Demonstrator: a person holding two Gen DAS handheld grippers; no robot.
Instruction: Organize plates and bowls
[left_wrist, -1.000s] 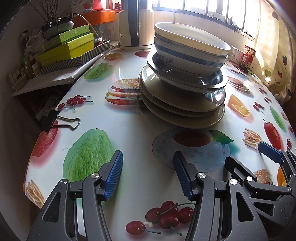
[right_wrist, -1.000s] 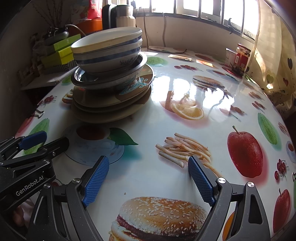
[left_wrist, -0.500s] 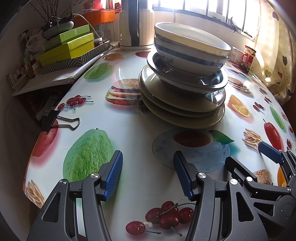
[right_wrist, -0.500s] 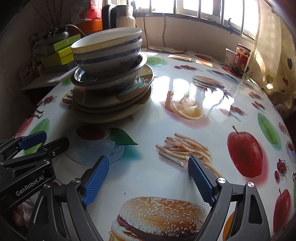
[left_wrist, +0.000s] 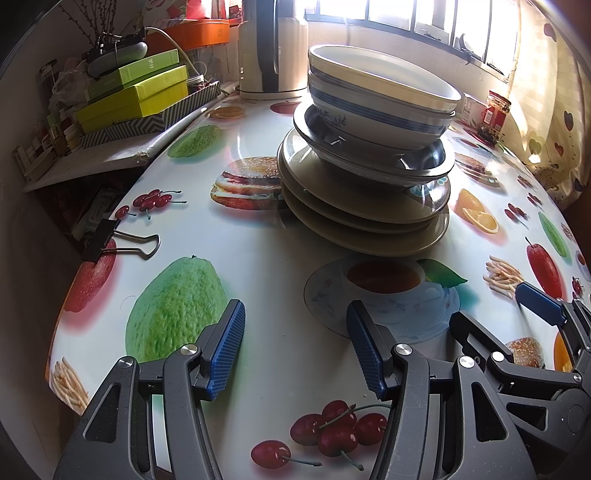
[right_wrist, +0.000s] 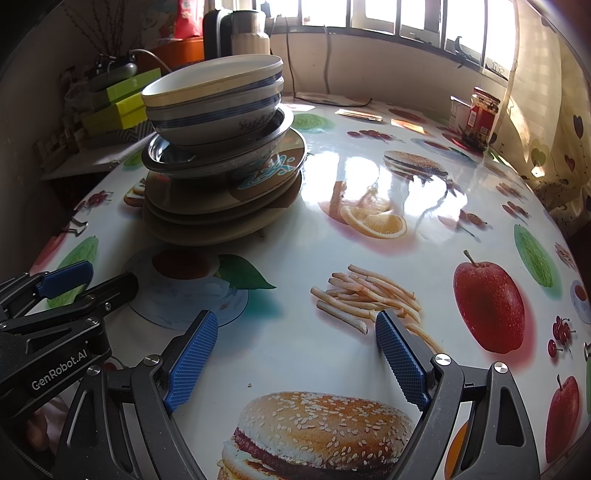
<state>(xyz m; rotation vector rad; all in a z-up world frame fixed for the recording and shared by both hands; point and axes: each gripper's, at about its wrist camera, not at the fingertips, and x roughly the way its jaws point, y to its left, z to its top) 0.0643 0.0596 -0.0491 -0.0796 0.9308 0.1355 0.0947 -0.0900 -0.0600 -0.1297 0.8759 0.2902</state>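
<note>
Sunlit desk (left_wrist: 280, 332) carries our nested bowls (left_wrist: 380, 96) atop plates (left_wrist: 354, 218), largest lowest for stability; both jaws open, empty.

- Between the earlier pictures and this moment I can find no change at all.
- My left gripper (left_wrist: 295, 310) shows no shift against the printed tablecloth (left_wrist: 280, 266). The gap between its blue pads looks the same, with nothing between them.
- My right gripper (right_wrist: 295, 319) is likewise unmoved over the printed fries and burger. Its jaws stand just as wide apart and are also empty.
- The stack shows no difference in either view. The blue-striped bowls (left_wrist: 380, 99) sit at the same lean on the metal dish (left_wrist: 424, 162), and the plates (left_wrist: 351, 206) beneath have not slid.
- Nothing has come onto the table or left it.
</note>
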